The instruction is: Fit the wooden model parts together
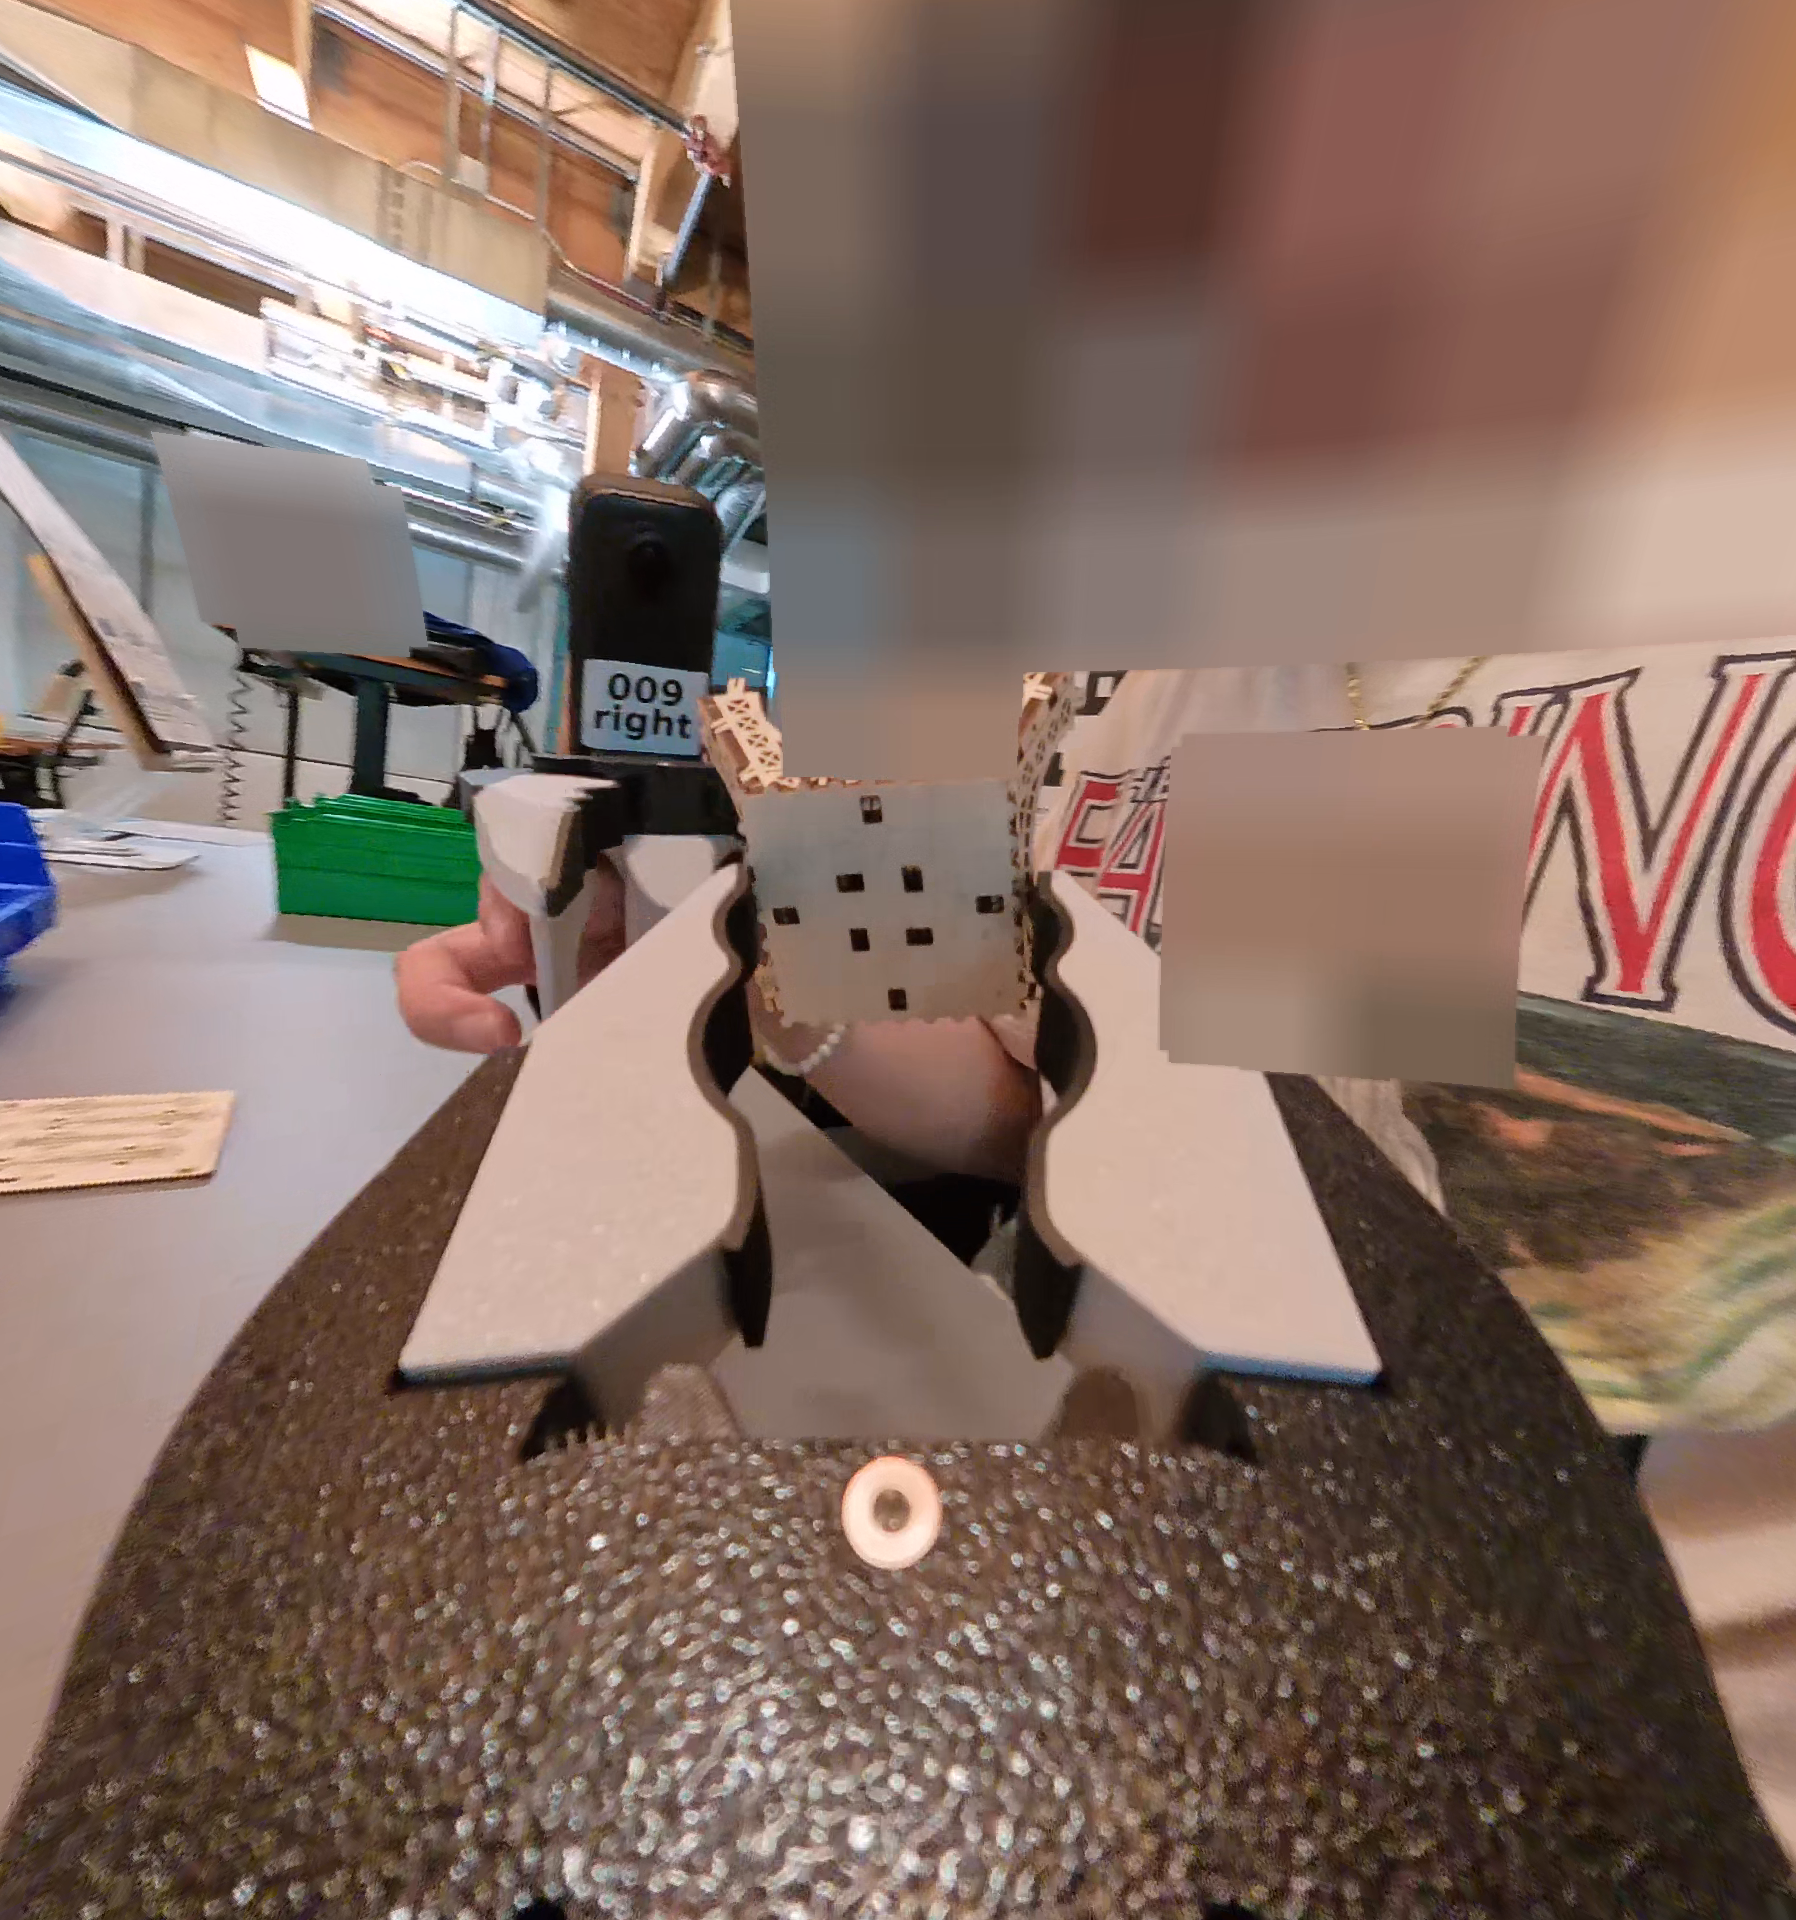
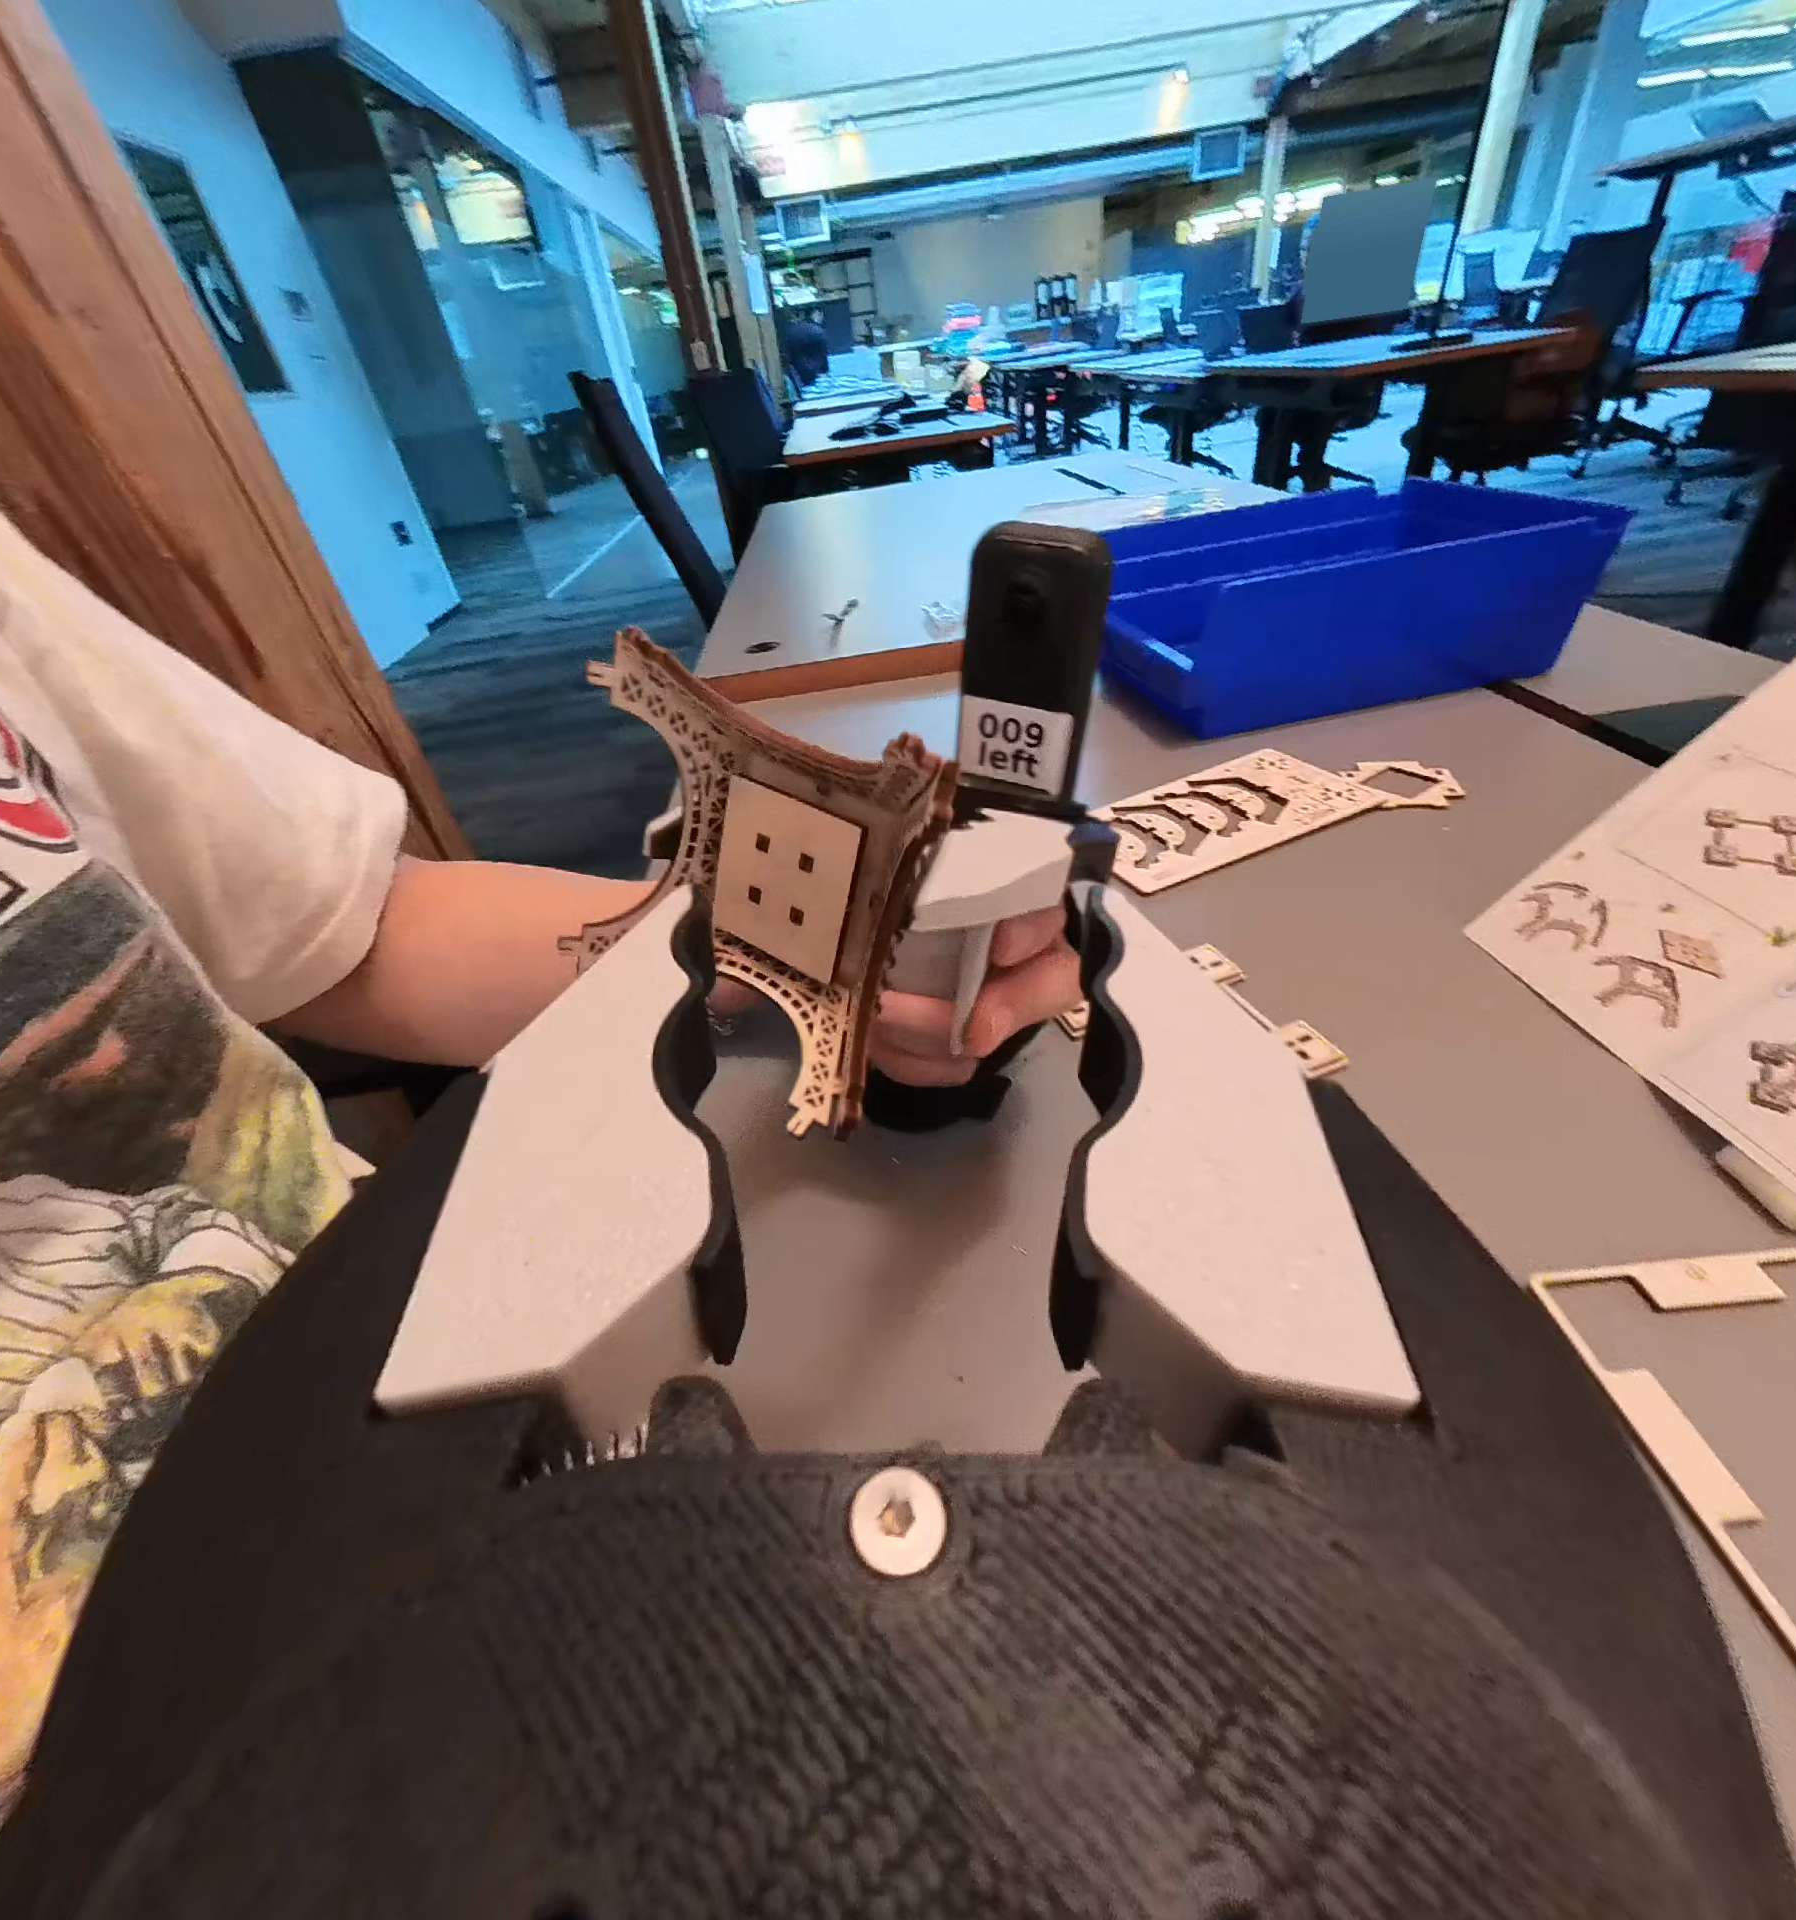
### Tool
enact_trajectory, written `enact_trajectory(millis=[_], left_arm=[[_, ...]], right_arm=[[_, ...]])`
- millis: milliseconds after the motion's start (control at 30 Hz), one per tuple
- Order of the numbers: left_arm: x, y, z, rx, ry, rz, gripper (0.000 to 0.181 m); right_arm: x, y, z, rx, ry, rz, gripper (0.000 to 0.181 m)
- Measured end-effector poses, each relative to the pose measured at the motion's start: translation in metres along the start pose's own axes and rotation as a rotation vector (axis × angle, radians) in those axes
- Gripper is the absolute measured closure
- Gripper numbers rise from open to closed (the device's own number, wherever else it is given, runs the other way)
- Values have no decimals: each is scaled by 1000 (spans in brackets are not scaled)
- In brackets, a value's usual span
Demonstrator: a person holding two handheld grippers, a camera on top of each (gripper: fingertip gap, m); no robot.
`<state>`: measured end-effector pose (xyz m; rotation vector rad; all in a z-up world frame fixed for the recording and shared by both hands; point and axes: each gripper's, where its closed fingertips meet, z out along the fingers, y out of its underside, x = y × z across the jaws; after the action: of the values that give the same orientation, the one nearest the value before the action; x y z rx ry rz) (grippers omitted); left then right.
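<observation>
The wooden model (image 1: 878, 904) is a lattice tower section with curved legs and a square plate pierced by small holes. My left gripper (image 1: 889, 935) is shut on it, fingers pressing the plate's two side edges, and holds it above the table. In the right wrist view the model (image 2: 785, 883) hangs tilted between the wide-apart fingers of my right gripper (image 2: 889, 925), close to its left finger (image 2: 691, 997). The right gripper is open and grips nothing. The left gripper (image 2: 977, 904) shows behind the model, and the right gripper (image 1: 582, 883) shows left of it in the left wrist view.
A blue bin (image 2: 1361, 603) stands at the far side of the grey table (image 2: 1393, 987), and a green bin (image 1: 374, 862) beyond. A cut wooden part sheet (image 2: 1278, 821), small loose pieces (image 2: 1299, 1044), an instruction sheet (image 2: 1683, 935) and an emptied frame sheet (image 2: 1704, 1403) lie on the right. The person's torso is close by.
</observation>
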<state>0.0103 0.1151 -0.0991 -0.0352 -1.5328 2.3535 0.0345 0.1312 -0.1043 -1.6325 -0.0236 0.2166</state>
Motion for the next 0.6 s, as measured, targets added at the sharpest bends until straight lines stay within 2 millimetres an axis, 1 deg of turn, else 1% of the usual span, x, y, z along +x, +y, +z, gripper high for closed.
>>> enact_trajectory(millis=[100, 200, 400, 500, 600], left_arm=[[8, 7, 3, -30, 70, -52, 131], [15, 13, 7, -62, 125, -91, 132], [24, 34, 14, -195, 194, -165, 131], [29, 40, 14, -246, 232, -207, 131], [30, 46, 14, -294, 257, -275, 131]], right_arm=[[-9, 4, 2, -11, -67, 2, 121], [-17, 7, 4, -9, -114, -20, 120], [-36, 11, 3, -21, -198, -172, 130], [-42, 19, 0, -77, -227, -232, 136], [-45, 29, -2, -152, -245, -243, 139]])
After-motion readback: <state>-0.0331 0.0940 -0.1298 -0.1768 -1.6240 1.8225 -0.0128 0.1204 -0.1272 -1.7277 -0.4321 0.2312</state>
